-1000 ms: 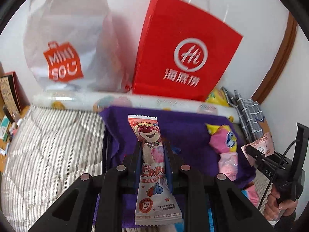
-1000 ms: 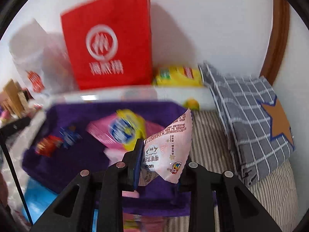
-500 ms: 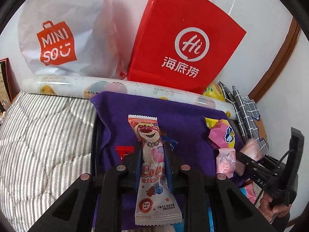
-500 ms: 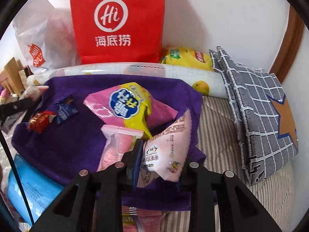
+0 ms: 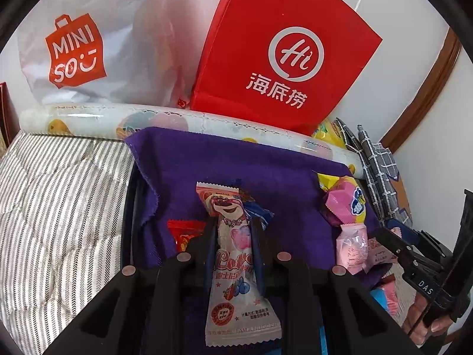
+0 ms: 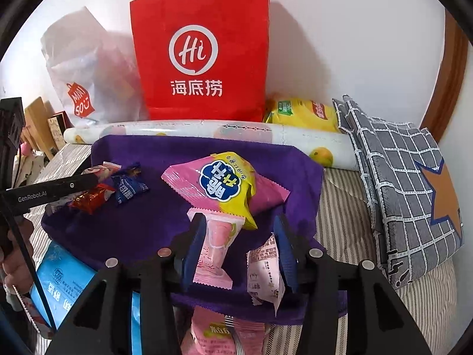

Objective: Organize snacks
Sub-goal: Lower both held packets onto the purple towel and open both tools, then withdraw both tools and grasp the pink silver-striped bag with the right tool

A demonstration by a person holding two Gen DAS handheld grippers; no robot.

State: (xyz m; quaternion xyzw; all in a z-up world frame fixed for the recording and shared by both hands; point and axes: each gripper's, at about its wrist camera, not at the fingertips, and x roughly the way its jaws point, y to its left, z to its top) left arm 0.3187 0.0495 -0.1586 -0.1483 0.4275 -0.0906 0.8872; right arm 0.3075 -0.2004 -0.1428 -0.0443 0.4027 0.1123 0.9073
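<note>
My left gripper is shut on a long pink bear-print snack packet, held above a purple cloth. My right gripper is open over the cloth's near right part; a small pale pink packet leans by its right finger and a pink wrapped snack lies by its left finger. A pink-and-yellow packet, a blue candy and a red candy lie on the cloth. In the right wrist view, the left gripper shows at the left.
A red paper bag and a white Miniso bag stand against the wall behind a rolled sheet. A grey checked cushion lies right, a yellow packet behind. A blue packet and a pink packet lie under the cloth's front edge.
My right gripper has opened and let go of the small pale pink packet, which now rests on the cloth. My left gripper has moved closer over the cloth, still holding the bear packet.
</note>
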